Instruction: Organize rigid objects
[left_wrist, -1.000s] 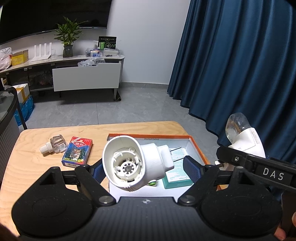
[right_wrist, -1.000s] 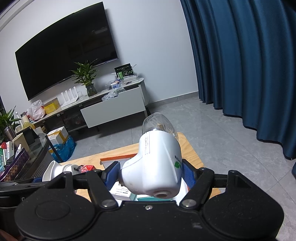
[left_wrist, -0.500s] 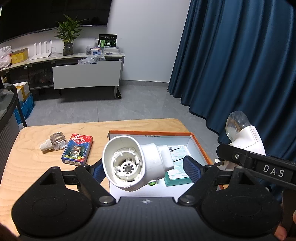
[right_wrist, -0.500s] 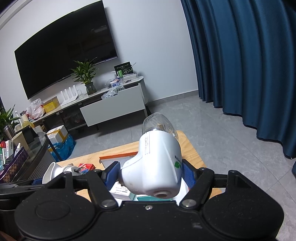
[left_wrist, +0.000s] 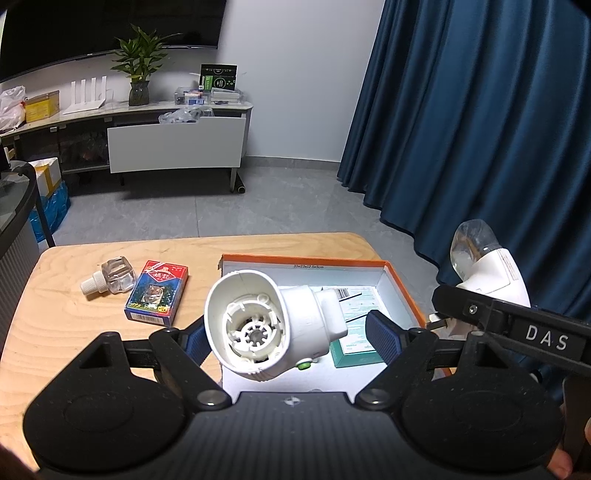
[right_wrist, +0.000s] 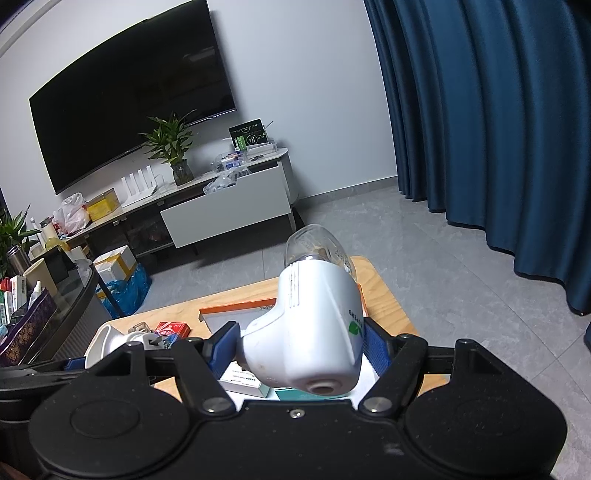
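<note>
Above the box (left_wrist: 402, 280), both tools unmoved, white devices (left_wrist: 273, 321) still gripped

On the wooden table (left_wrist: 66, 332) stands one orange-rimmed box (left_wrist: 400, 280), holding at least two flat packets (left_wrist: 356, 349), with one pack of playing cards (left_wrist: 157, 291) and one small clear bottle (left_wrist: 109, 280) lying outside it. Two white plastic plug-in devices are counted: one empty shell (left_wrist: 269, 325) and one fitted with a clear bottle (right_wrist: 314, 332). Two grippers are present, left gripper (left_wrist: 284, 332) and right gripper (right_wrist: 299, 341), one device in each.
</note>
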